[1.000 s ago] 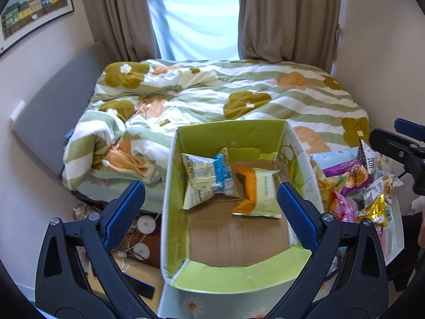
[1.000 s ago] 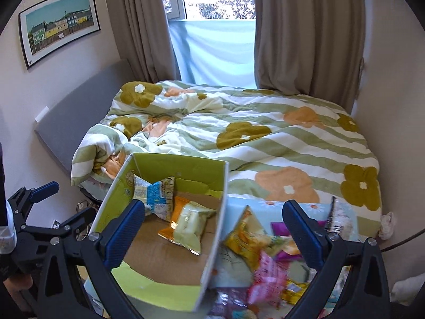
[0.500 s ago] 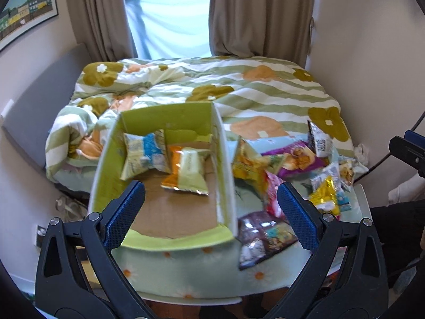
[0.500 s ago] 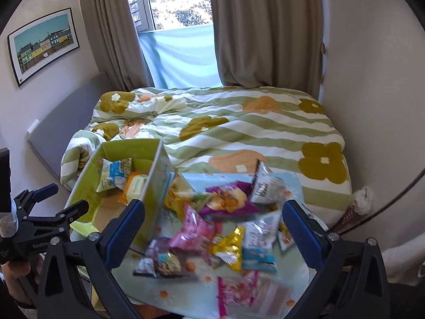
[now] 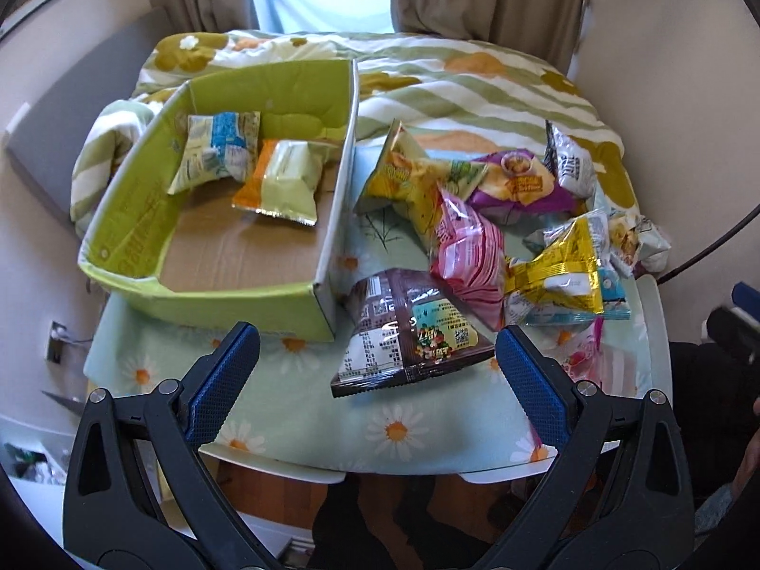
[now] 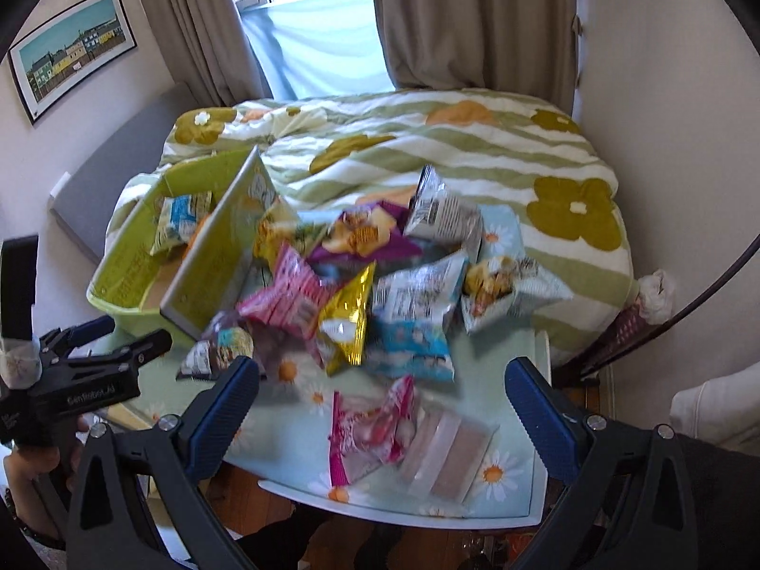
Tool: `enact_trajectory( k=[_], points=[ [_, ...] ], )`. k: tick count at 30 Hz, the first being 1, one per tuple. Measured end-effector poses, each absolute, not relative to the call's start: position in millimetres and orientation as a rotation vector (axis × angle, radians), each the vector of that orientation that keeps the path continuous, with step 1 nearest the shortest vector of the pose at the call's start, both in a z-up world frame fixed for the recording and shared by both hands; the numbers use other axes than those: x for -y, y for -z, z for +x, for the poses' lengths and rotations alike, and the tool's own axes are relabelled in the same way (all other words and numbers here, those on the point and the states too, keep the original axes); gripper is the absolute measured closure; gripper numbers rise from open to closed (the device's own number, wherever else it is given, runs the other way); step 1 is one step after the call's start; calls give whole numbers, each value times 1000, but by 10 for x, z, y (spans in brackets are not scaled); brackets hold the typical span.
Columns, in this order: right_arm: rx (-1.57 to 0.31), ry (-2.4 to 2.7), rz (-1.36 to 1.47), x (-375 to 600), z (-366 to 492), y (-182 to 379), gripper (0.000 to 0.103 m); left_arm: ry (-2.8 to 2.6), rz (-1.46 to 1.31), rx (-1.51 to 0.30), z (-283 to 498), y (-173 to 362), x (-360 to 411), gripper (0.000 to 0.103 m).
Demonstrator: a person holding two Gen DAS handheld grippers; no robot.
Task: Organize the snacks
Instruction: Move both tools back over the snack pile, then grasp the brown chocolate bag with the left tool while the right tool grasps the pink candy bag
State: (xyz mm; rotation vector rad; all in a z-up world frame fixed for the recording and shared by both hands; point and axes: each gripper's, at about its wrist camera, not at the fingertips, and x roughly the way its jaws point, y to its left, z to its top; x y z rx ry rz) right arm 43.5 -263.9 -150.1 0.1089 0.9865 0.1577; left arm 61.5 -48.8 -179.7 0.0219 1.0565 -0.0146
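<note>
daisy tablecloth [image 5: 394,427]: brown snack bag [image 5: 408,337] lies just ahead between the wide, empty left tool [image 5: 377,356].

Two snack packets [image 5: 223,152] in one green box [image 5: 142,218]; about ten beside it.

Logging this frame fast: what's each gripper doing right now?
Left gripper: open, holding nothing.
Right gripper: open, holding nothing.
</note>
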Motion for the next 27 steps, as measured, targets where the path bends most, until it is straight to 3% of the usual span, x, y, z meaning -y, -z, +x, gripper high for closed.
enact_trajectory(
  k=[17, 27],
  points=[
    [-1067, -247, -75, 2255, 426, 2561, 0, -52, 48, -1075, 1079, 2607, 822, 4],
    [-1065, -287, -146, 2129, 424, 2840, 0, -65, 72, -1111, 1237, 2929, 875, 8]
  ],
)
